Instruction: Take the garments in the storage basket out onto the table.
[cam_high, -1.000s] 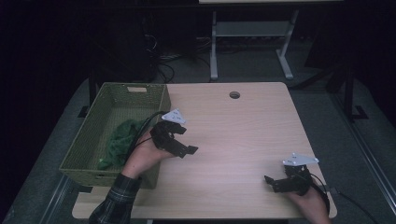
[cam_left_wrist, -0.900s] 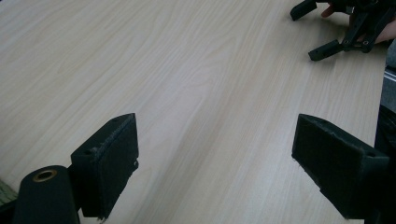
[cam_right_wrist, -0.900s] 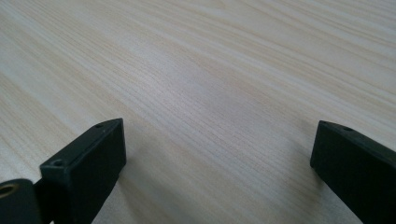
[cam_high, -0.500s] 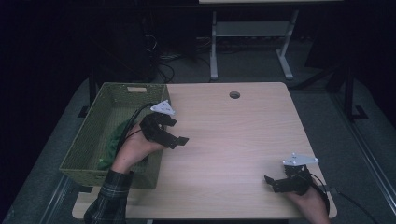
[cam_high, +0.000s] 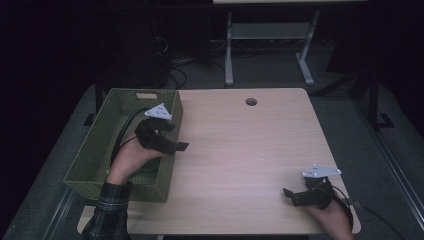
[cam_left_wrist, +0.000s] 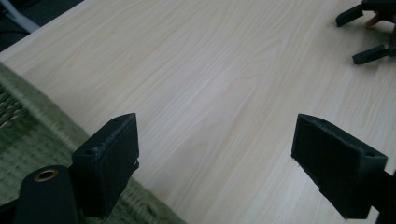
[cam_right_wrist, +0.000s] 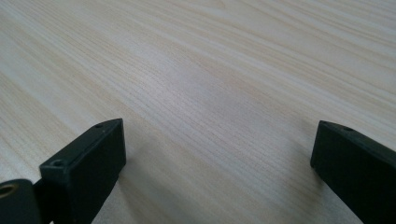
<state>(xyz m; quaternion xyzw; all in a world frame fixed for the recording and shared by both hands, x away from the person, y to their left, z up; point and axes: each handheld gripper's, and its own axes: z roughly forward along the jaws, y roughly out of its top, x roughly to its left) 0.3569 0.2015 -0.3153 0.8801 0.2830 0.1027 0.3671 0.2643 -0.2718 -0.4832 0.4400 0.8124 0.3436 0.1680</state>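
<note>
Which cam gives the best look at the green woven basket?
High view: the whole green woven basket shows at the table's left edge, with the left gripper above its right wall. The left gripper view catches a strip of its woven rim at lower left. The right gripper view shows the bare wooden table.

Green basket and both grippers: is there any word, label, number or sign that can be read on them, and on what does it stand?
None can be read.
Green basket: a pale tag on its far wall, too small and blurred to read.
Left gripper: marks on its grey plate, too small to read.
Right gripper: the same on its plate.
Table: no text.
</note>
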